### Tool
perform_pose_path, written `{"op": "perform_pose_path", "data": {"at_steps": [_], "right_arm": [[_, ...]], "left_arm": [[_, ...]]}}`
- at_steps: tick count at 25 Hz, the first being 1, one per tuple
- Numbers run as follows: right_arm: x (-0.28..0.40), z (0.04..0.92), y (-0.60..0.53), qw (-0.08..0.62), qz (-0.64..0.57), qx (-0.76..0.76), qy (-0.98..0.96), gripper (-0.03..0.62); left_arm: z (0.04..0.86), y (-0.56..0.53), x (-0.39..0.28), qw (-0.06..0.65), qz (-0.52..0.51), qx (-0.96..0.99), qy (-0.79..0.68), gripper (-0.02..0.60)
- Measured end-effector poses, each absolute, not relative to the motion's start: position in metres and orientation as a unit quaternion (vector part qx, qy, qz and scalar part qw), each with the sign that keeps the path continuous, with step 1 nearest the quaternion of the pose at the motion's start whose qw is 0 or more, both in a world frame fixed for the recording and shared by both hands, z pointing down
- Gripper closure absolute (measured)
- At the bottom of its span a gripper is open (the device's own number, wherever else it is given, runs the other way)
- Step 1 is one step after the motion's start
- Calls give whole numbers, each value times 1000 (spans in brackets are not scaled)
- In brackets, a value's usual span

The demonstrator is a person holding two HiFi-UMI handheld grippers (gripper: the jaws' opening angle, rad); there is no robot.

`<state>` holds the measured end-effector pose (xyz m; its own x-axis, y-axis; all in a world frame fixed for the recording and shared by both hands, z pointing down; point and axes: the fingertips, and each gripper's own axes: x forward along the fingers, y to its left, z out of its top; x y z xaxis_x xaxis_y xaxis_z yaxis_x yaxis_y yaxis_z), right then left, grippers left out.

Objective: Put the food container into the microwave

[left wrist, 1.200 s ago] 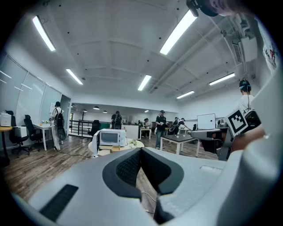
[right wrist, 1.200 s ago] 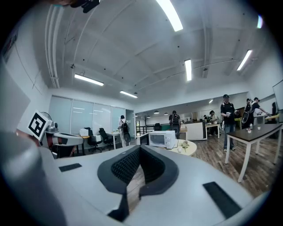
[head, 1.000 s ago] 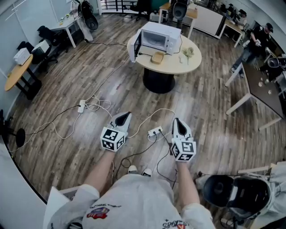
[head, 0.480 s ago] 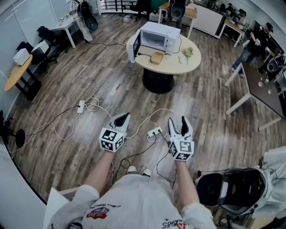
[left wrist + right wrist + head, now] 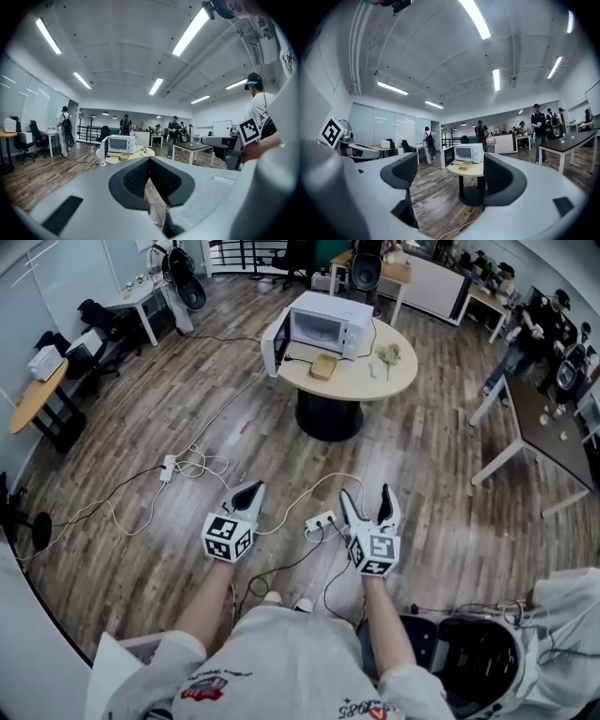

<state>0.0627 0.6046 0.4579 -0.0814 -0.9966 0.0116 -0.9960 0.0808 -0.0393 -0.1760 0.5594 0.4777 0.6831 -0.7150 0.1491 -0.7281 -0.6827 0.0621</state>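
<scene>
A tan food container [image 5: 323, 366] lies on a round table [image 5: 375, 382], in front of a white microwave [image 5: 330, 322] whose door stands open to the left. Both are far ahead across the wooden floor. My left gripper [image 5: 246, 493] is held low in front of me, its jaws shut and empty. My right gripper [image 5: 366, 498] has just been opening and now stands wide open with nothing between its fingers. The right gripper view frames the microwave [image 5: 468, 153] and container [image 5: 465, 165] between the jaws. The left gripper view shows the microwave [image 5: 117, 144] and container [image 5: 124, 156] above the shut jaws.
A power strip [image 5: 321, 518] and loose cables [image 5: 192, 465] trail over the floor between me and the table. A dark table [image 5: 544, 418] stands at the right, with people [image 5: 530, 329] beyond it. Desks and chairs [image 5: 37, 395] line the left wall. Black and white equipment [image 5: 478, 662] sits at my lower right.
The right gripper's jaws have gone from shut to wide open, empty. Both grippers have drifted slightly left in the head view. The left gripper stays shut.
</scene>
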Motion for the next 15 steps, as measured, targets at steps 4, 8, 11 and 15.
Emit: {"op": "perform_pose_path", "data": {"at_steps": [4, 8, 11, 15], "right_arm": [[66, 461, 609, 11, -21, -669, 743, 173], [64, 469, 614, 12, -28, -662, 749, 182], [64, 466, 612, 12, -36, -657, 753, 184], [66, 475, 600, 10, -39, -651, 758, 184]], "left_arm": [[476, 569, -173, 54, 53, 913, -402, 577], [479, 573, -175, 57, 53, 910, -408, 577], [479, 569, -173, 60, 53, 908, -411, 577], [479, 558, -168, 59, 50, 909, -409, 577]]}}
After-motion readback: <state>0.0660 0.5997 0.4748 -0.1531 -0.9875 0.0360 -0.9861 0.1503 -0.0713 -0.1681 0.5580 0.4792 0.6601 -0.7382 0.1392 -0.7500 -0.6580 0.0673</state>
